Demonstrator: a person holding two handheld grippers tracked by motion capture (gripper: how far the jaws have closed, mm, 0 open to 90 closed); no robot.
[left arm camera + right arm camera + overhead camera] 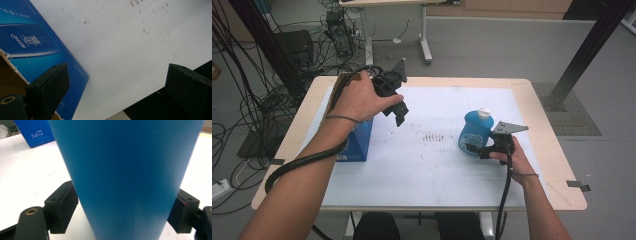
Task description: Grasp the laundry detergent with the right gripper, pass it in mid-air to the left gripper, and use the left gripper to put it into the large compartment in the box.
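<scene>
White paper over a pale wooden table [557, 150], cables on the grey floor behind — two hand-held grippers at work

On the table's right side the blue bottle [475, 131] with its white cap [484, 113] stands upright on the paper, and the right gripper [475, 148] reaches in level from the right with a jaw on each side of the bottle's lower body; in the right gripper view both black pads [65, 206] sit against the blue wall, so the bottle is gripped. Well apart to the left, the left gripper [399, 116] is held above the paper, pointing down, just beside the upper corner of the blue box [360, 141] — in the left gripper view its jaws stand wide apart with bare paper between them, the box's printed face [27, 42] off to one side
</scene>
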